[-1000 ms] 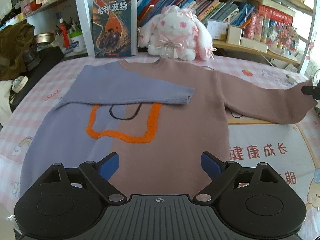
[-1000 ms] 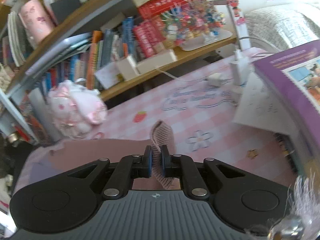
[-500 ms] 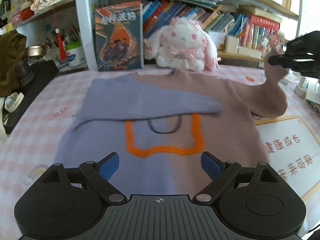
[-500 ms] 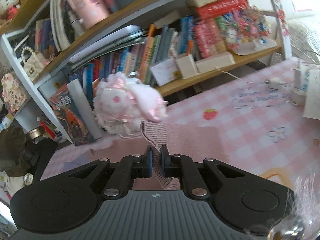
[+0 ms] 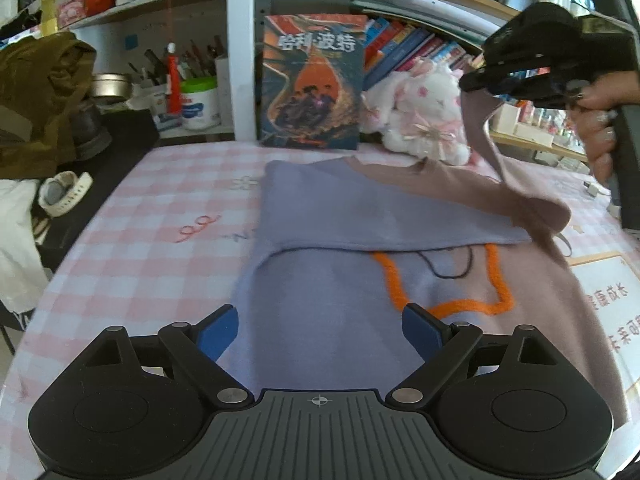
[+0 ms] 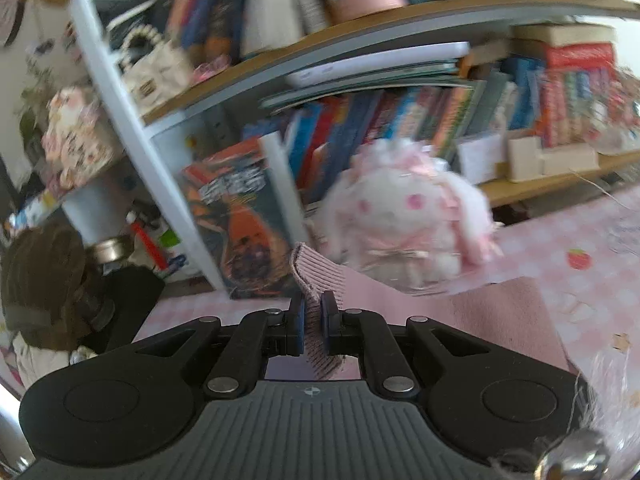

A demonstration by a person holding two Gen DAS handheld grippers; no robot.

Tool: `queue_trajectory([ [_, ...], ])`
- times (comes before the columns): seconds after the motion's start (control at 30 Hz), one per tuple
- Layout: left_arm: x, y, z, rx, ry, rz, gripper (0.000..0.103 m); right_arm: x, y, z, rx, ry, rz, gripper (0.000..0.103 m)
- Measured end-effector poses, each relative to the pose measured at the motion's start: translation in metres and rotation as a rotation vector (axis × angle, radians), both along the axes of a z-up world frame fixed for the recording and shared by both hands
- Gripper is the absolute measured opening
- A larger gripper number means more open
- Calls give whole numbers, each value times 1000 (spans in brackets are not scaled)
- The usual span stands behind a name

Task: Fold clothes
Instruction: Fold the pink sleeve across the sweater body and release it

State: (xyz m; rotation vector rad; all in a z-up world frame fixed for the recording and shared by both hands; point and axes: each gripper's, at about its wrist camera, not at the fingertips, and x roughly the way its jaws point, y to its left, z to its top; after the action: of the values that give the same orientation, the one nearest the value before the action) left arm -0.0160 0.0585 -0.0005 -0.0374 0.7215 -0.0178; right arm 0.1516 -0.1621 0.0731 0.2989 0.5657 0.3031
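- The counter [image 5: 168,216], under a pink checked cloth, carries the whole job; a bookshelf [image 5: 240,60] stands along its far edge.
- The sweater [image 5: 360,280] lies flat in the middle of the counter, half lavender, half dusty pink, with an orange outline on the chest.
- Its lavender sleeve [image 5: 360,216] is already laid across the chest, so that side looks done.
- The pink sleeve [image 5: 500,168] hangs lifted by its cuff, likely so it can be carried over the body to match the first.
- The right gripper [image 6: 312,324] has its jaws clamped on that ribbed cuff [image 6: 316,280] (a person's hand [image 5: 600,120] grips the handle), holding it high enough to clear the fabric below.
- The left gripper [image 5: 320,332] hovers over the lower hem with jaws wide apart and nothing between them, probably waiting to steady or smooth.
- A plush rabbit [image 5: 424,116] and a book [image 5: 314,80] sit beyond the collar, near the sleeve's path.
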Motion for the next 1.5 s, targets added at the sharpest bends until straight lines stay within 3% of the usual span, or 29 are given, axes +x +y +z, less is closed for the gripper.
queue_trajectory([
  [0.57,-12,36,-3,-12,13,49,91,25,89,-30,-56,88,84,8],
  [0.67,-12,39,-3,-17,15,57,91,28,92,-38,-36,129,110,17],
  [0.7,-11,39,-3,-17,15,55,91,29,92,-39,-18,135,126,30],
  [0.77,-9,37,-3,-16,15,49,91,25,92,-38,15,133,166,40],
  [0.83,-8,36,-3,-15,15,42,91,20,94,-36,30,127,208,41],
  [1.1,-4,31,-4,-41,13,28,91,-17,81,-32,-45,127,231,44],
  [1.5,-3,20,-8,-90,38,9,91,-99,15,-53,-229,144,113,53],
])
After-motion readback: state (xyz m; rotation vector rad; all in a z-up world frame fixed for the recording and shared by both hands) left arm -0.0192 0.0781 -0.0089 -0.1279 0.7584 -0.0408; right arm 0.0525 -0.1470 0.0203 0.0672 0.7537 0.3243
